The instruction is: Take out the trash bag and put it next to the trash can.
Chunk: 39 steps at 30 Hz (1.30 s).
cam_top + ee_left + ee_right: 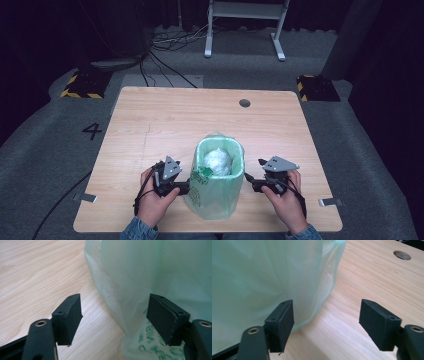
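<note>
Cut off by the top and right edges of the left gripper view: the green bag [155, 272], with its print [150, 345] partly behind the right-hand jaw and too broken up to read. Cut off again at the top and left edges of the right gripper view: the same bag [262, 277], its foot hidden behind the near jaw. Too small to make out from above: the crumpled white stuff [217, 161] inside, the label [201, 174] on the bag's front, and the bin's own wall, wholly covered by plastic.

"4" on floor mat [92, 131]; green print on bag [201, 176] unreadable.
</note>
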Available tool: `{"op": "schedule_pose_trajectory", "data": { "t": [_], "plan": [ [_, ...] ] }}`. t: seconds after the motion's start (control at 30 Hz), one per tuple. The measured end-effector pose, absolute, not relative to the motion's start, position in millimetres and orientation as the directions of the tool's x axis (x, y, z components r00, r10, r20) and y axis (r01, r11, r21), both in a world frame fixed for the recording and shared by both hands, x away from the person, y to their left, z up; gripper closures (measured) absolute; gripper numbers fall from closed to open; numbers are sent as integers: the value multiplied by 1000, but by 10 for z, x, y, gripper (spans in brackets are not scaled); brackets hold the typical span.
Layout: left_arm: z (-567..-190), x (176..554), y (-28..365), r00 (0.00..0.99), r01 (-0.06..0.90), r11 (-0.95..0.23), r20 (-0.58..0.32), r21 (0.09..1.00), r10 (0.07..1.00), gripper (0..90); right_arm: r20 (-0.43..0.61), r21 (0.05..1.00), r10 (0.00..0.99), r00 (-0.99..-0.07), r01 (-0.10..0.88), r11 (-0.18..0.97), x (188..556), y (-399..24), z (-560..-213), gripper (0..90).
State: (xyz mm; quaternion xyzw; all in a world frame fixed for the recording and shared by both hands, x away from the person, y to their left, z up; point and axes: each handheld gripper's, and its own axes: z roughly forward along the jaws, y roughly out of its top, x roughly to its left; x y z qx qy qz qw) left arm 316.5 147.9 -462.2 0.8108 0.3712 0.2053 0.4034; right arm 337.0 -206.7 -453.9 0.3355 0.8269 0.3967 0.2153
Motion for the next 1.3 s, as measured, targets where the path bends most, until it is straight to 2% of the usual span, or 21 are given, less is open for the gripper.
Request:
{"op": "schedule_pose_trajectory", "data": {
  "t": [0.1, 0.2, 0.4, 0.63, 0.73, 0.77, 0.83, 0.87, 0.9, 0.93, 0.97, 1.0, 1.07, 1.1, 1.3],
  "plan": [
    [-4614, 3046, 1549, 639, 438, -420, 53, 795, 767, 240, -68, 787, 710, -701, 400, 470, 3246, -2146, -4535, 233],
    [-4620, 2920, 1610, 638, 433, -432, 69, 792, 767, 225, -100, 749, 685, -722, 399, 530, 3116, -2183, -4578, 198],
    [-4659, 2765, 1670, 668, 422, -448, 64, 788, 741, 210, -36, 739, 624, -780, 400, 542, 2907, -2132, -4675, 184],
    [-4821, 2821, 1527, 741, 412, -510, 47, 755, 670, 210, 14, 732, 578, -816, 402, 550, 2958, -1894, -4854, 175],
    [-4878, 2874, 1475, 753, 423, -518, 30, 743, 657, 247, 24, 725, 564, -825, 403, 559, 3020, -1775, -4923, 186],
    [-4892, 2878, 1463, 759, 424, -526, 28, 737, 650, 317, 32, 718, 564, -825, 411, 562, 3047, -1732, -4952, 213],
    [-4919, 2889, 1453, 777, 432, -547, 12, 717, 629, 375, 14, 701, 555, -832, 404, 588, 3076, -1680, -4992, 305],
    [-4919, 2889, 1453, 777, 432, -547, 12, 717, 629, 443, -6, 702, 557, -830, 393, 594, 3078, -1668, -4988, 415],
    [-4935, 2893, 1466, 786, 432, -554, 4, 712, 618, 515, -2, 701, 547, -837, 389, 598, 3072, -1674, -4967, 574],
    [-4941, 2896, 1475, 784, 436, -553, 2, 710, 621, 556, -2, 695, 534, -846, 383, 609, 3070, -1682, -4950, 656],
    [-4945, 2900, 1484, 787, 433, -554, 1, 711, 617, 635, -4, 689, 532, -847, 384, 615, 3067, -1691, -4940, 689],
    [-4944, 2904, 1491, 790, 428, -557, 5, 711, 613, 734, 3, 691, 525, -851, 381, 614, 3062, -1703, -4941, 782],
    [-4935, 2902, 1496, 795, 426, -553, -4, 716, 607, 857, 20, 688, 521, -853, 390, 612, 3034, -1739, -4939, 881],
    [-4928, 2898, 1497, 793, 428, -550, -6, 717, 609, 891, 22, 689, 525, -851, 393, 609, 3014, -1763, -4935, 900],
    [-4872, 2846, 1527, 787, 438, -517, -35, 736, 616, 898, 29, 725, 553, -833, 398, 562, 2898, -1922, -4856, 900]
  ]
}}
